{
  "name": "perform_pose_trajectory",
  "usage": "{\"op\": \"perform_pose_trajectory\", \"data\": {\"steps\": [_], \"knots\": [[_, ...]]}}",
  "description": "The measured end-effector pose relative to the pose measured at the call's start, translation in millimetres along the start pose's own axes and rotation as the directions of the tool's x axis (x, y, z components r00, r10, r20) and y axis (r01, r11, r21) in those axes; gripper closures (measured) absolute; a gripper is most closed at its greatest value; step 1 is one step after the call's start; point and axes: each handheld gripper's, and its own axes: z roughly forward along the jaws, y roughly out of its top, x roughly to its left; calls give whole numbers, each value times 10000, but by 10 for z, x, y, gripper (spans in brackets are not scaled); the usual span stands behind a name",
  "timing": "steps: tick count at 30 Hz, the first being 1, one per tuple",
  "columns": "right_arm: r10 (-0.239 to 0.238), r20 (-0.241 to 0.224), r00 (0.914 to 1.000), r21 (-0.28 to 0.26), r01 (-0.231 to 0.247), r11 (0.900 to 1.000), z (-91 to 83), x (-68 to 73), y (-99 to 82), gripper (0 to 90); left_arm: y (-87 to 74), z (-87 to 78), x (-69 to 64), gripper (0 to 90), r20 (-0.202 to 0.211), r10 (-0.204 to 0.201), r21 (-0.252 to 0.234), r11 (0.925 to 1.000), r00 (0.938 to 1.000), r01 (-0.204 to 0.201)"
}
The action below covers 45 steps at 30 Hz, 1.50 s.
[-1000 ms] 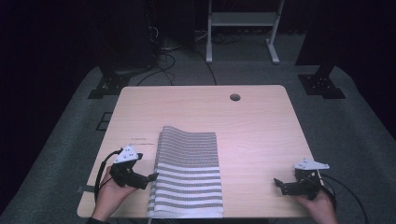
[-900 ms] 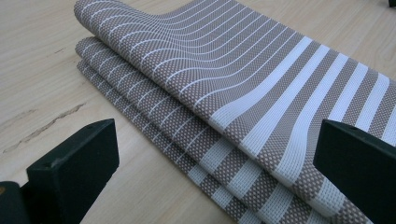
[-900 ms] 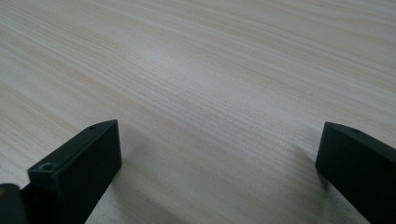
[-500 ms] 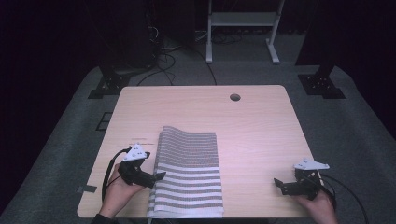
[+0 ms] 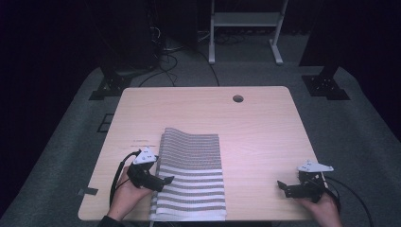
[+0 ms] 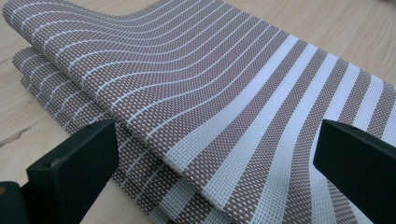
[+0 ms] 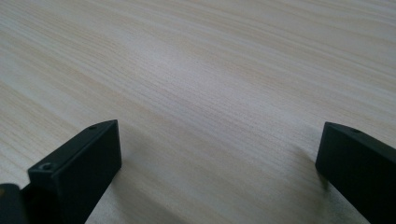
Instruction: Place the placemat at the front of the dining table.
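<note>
While spread wide, left gripper [image 5: 166, 180] at the folded striped cloth [image 5: 190, 172], its edge between the jaws. Right gripper [image 5: 282, 187] wide too, nothing held, low over bare table [image 5: 265, 127] well apart.

High view looks down on the table [image 5: 255, 127]; both gripper views skim it closely.

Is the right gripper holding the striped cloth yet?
No, the right gripper sits open over bare table, well apart from the striped cloth, which lies by the left gripper.

Folded brown-white striped cloth [image 5: 191, 176] flat at table's near edge.
</note>
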Motion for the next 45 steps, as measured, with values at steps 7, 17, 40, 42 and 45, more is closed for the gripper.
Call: {"op": "perform_pose_trajectory", "data": {"steps": [7,17,40,42,45], "knots": [[3,0,10000,2,-3,10000,0,0,0,0,-35,61,-15,0,111,28,262,9997,9999,-30],[7,0,10000,3,-7,10000,0,0,0,0,-86,126,-35,0,81,5,495,9988,10000,-9],[11,-7,10000,2,-11,10000,0,1,0,0,-121,67,-65,214,-34,166,767,9969,9999,-163],[11,-7,10000,3,-11,10000,0,1,0,0,-120,58,-75,285,402,27,743,9972,9992,-57],[11,-7,10000,2,-11,10000,0,1,0,0,-117,80,-96,351,603,166,969,9950,9980,-224]]}}
